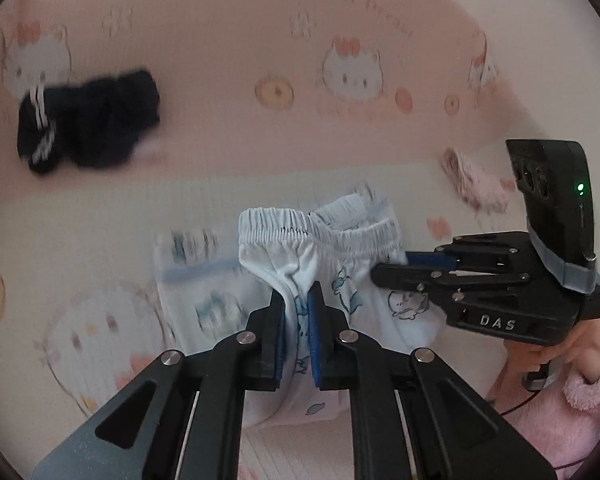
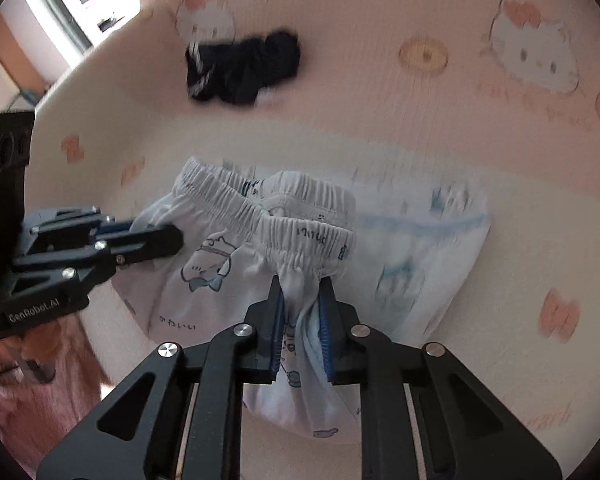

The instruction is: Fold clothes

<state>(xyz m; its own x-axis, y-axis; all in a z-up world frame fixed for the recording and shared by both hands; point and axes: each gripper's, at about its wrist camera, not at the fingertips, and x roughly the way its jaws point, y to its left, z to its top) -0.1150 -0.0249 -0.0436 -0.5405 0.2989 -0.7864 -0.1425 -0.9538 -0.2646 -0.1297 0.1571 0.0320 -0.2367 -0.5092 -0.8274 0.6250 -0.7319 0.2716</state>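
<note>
A pair of light blue shorts (image 1: 340,236) with an elastic waistband and cartoon prints hangs lifted over the bed, bunched between both grippers. My left gripper (image 1: 296,294) is shut on the fabric just below the waistband, which is pinched between its blue pads. The right gripper (image 1: 392,266) bites the same garment from the right side. In the right wrist view, my right gripper (image 2: 301,284) is shut on the shorts (image 2: 300,236) under the gathered waistband, and the left gripper (image 2: 160,236) grips the cloth at the left. The lower part of the shorts trails blurred on the sheet.
A pink and cream bed sheet (image 1: 220,60) with cat prints lies under everything. A crumpled dark navy garment (image 1: 88,124) with white stripes lies further back, also in the right wrist view (image 2: 240,68). A small pink item (image 1: 476,184) lies at the right. A fluffy pink sleeve (image 1: 580,392) holds the right gripper.
</note>
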